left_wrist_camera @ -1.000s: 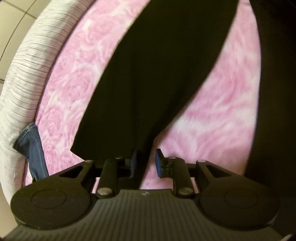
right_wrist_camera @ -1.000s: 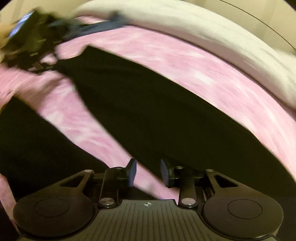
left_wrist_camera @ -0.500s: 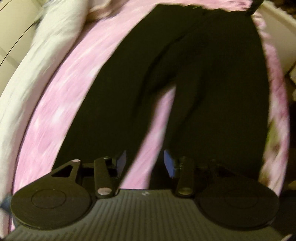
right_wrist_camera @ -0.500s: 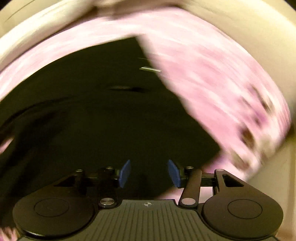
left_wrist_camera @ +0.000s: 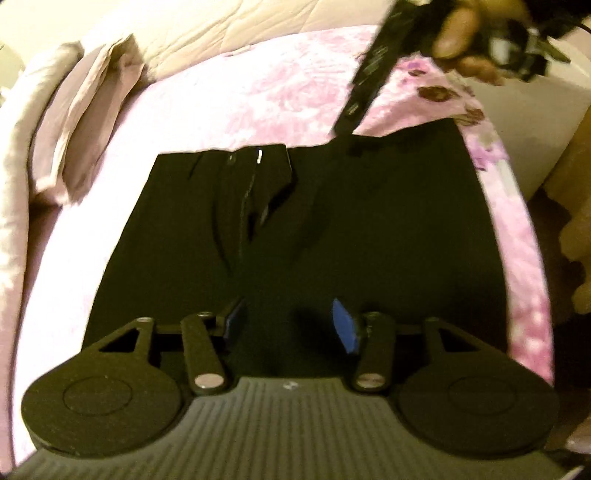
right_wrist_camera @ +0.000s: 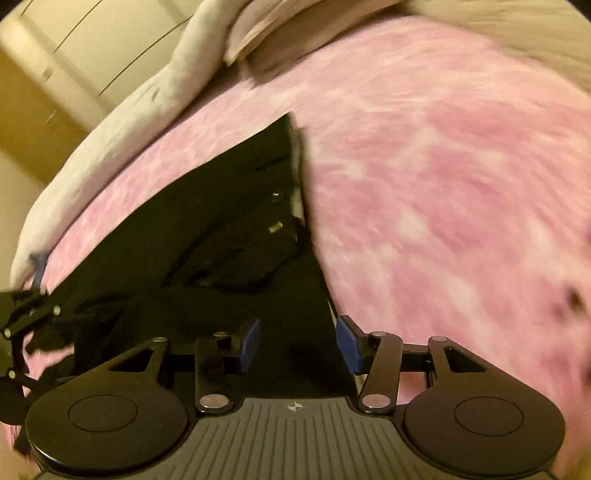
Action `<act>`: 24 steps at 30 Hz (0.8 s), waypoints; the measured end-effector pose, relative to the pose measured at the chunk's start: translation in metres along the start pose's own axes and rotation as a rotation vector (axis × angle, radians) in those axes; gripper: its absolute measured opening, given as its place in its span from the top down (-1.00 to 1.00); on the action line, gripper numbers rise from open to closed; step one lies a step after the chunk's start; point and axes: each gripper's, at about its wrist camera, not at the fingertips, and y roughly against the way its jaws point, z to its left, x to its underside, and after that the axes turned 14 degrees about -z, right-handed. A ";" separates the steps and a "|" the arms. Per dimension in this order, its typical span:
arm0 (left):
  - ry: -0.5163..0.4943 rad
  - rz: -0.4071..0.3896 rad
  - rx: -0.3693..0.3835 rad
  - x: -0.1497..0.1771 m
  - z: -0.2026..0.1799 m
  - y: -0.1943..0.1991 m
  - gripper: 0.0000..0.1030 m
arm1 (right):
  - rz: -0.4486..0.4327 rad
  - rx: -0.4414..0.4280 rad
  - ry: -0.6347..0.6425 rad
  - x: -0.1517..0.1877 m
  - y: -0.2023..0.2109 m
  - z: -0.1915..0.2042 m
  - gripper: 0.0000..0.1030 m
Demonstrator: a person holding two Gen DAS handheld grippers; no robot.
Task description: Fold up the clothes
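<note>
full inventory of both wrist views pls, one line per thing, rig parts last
black fabric trousers: 1, black, spread flat on the bed cover, waistband with open fly at the far end in the left view
pink rose-patterned bed cover: 1, pink and white, under the trousers
pale folded pillowcase or sheet: 1, pale pink-beige, far left of the bed in the left view
cream quilted bedding: 1, cream, beyond the cover
blue denim scrap: 1, blue, at the bed's edge, left in the right view
left tool: 1, black with blue pads, open above the trousers
right tool: 1, black with blue pads, open at the trousers' waistband corner
</note>
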 end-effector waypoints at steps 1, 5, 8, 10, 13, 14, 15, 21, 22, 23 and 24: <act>0.000 0.004 -0.002 -0.002 0.001 -0.004 0.00 | 0.021 -0.020 0.028 -0.005 -0.014 -0.002 0.04; 0.001 0.018 -0.011 -0.009 0.003 -0.022 0.00 | 0.081 -0.059 0.116 -0.005 -0.039 -0.004 0.33; 0.001 0.029 -0.017 -0.014 0.005 -0.035 -0.01 | 0.055 -0.064 0.132 -0.004 -0.029 -0.004 0.82; 0.002 0.036 -0.021 -0.018 0.006 -0.044 -0.02 | 0.032 -0.072 0.129 -0.005 -0.016 -0.003 0.90; 0.009 0.046 -0.018 -0.020 0.007 -0.051 -0.02 | 0.010 -0.092 0.163 -0.007 0.003 0.007 0.96; 0.013 0.049 -0.015 -0.021 0.007 -0.051 -0.02 | 0.004 -0.093 0.191 -0.005 0.009 0.012 0.96; 0.016 0.051 -0.011 -0.021 0.008 -0.052 -0.02 | -0.003 -0.093 0.220 -0.004 0.016 0.018 0.96; 0.021 0.047 -0.024 -0.020 0.010 -0.049 -0.02 | -0.099 -0.108 0.629 0.021 0.049 0.078 0.98; 0.023 0.044 -0.032 -0.020 0.012 -0.048 -0.02 | -0.126 -0.133 0.716 0.026 0.058 0.089 0.98; 0.027 0.042 -0.041 -0.019 0.013 -0.046 -0.03 | -0.148 -0.151 0.776 0.029 0.063 0.096 0.98; 0.033 0.040 -0.050 -0.018 0.014 -0.044 -0.04 | -0.170 -0.168 0.836 0.032 0.068 0.103 0.98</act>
